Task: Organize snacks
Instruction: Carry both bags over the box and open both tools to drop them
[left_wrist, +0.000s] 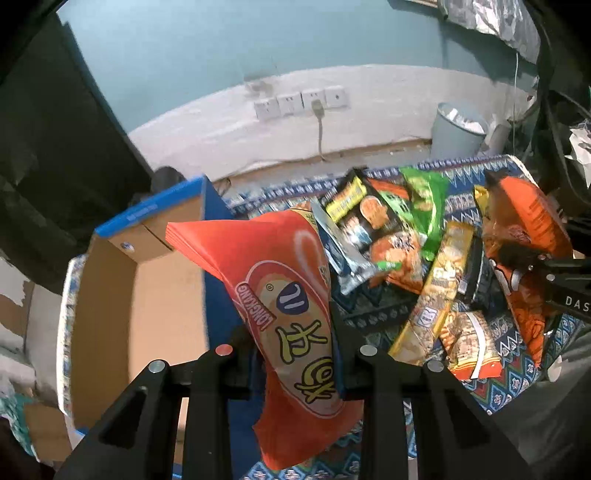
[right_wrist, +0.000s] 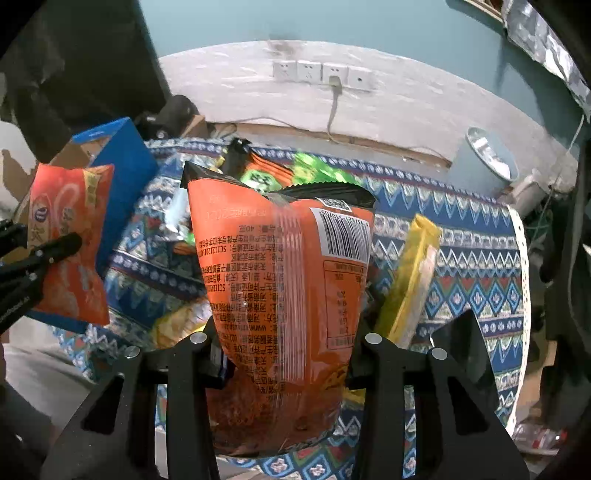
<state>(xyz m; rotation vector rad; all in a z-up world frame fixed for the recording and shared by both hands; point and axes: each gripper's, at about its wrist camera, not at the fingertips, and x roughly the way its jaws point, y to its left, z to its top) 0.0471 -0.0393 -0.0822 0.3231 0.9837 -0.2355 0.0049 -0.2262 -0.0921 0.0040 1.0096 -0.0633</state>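
Observation:
My left gripper is shut on a red Longkang snack bag and holds it up beside an open cardboard box with blue sides. The same bag and left gripper show at the left of the right wrist view. My right gripper is shut on an orange snack bag with a barcode, lifted above the cloth. In the left wrist view that bag and the right gripper sit at the right. Several more snack packets lie piled on the patterned cloth.
A yellow packet lies right of the orange bag. The blue box stands at the far left. A grey bin stands by the wall past the cloth. Wall sockets with a plugged cable are behind.

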